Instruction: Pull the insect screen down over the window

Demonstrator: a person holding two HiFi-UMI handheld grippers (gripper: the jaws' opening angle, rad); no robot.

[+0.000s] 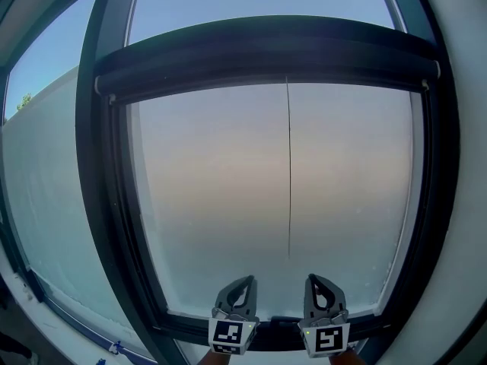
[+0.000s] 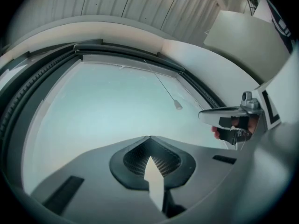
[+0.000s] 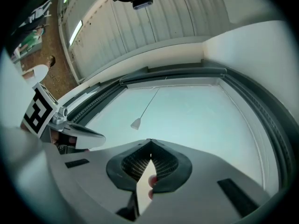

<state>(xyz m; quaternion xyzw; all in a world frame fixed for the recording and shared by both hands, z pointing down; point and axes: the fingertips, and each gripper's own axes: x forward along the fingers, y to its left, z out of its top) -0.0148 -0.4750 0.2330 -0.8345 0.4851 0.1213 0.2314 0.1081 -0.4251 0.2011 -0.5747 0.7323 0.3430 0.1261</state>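
Grippers: left gripper [image 1: 247,280] and right gripper [image 1: 313,278] stand side by side, close but apart, at the bottom centre of the head view, tips pointing up at the glass.
Left grip: jaws meet at the tips, clenched on nothing.
Right grip: jaws likewise pressed together, nothing between them.
Marker cubes: black-and-white marker cubes [image 1: 230,334] sit at each gripper's base, against the bottom edge of the frame.
Pull cord: thin pull cord [image 1: 288,173] hangs straight down the middle of the pane, its lower end above and between the two grippers, touched by neither. In the gripper views its small pale knob [image 3: 136,123] hangs free ahead of the jaws.
Insect screen: dark screen bar [image 1: 266,55] spans the window near the top of the frame, well above both grippers, and the cord drops from it.
Pane: pane [image 1: 213,204] below the bar looks pale and hazy; whether mesh covers it cannot be told.
Window frame: dark window frame [image 1: 114,204] rings the pane, its lower rail running behind the grippers.
Surroundings: ribbed pale panelling [image 2: 117,3] fills the top of both gripper views.
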